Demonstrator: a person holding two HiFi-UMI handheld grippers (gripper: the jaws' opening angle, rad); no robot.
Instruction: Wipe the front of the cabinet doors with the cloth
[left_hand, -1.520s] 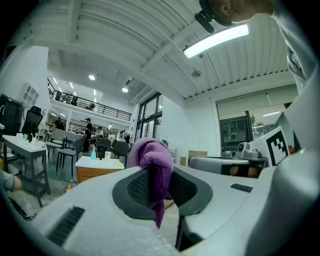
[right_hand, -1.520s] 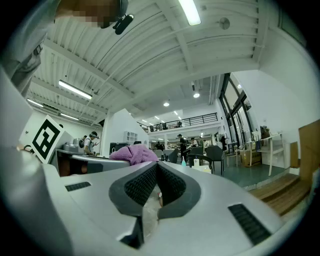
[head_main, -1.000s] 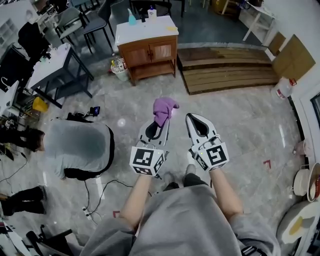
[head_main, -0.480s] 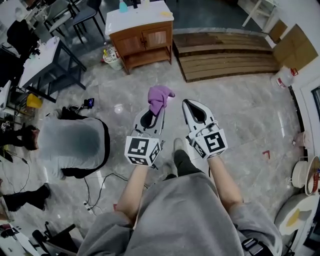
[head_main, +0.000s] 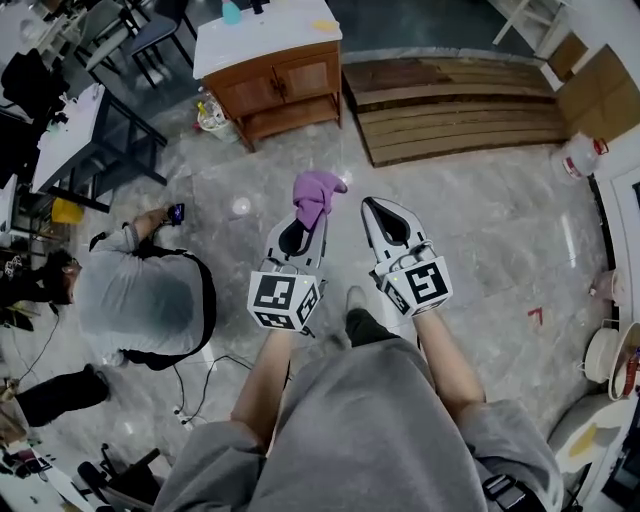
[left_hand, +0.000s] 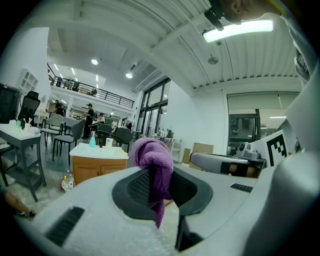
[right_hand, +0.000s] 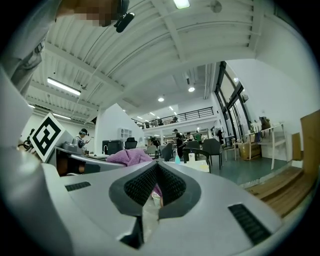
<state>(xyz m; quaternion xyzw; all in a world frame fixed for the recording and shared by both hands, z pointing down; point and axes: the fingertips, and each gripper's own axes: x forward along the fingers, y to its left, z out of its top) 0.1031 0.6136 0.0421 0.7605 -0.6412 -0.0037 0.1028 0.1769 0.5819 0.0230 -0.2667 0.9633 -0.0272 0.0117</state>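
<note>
1. From the head we look steeply down: the floor (head_main: 480, 230) fills the view, both grippers sit close below us, and the cabinet (head_main: 270, 75) stands well off at the top edge.
2. The left gripper view rides behind the left gripper (left_hand: 159, 175) and faces forward along its jaws, about level, with the cloth (left_hand: 152, 155) right at the lens.
3. The right gripper view looks along the right gripper (right_hand: 156, 172), tipped up toward the ceiling (right_hand: 150, 45).
4. All three views share the cabinet and the cloth.
</note>
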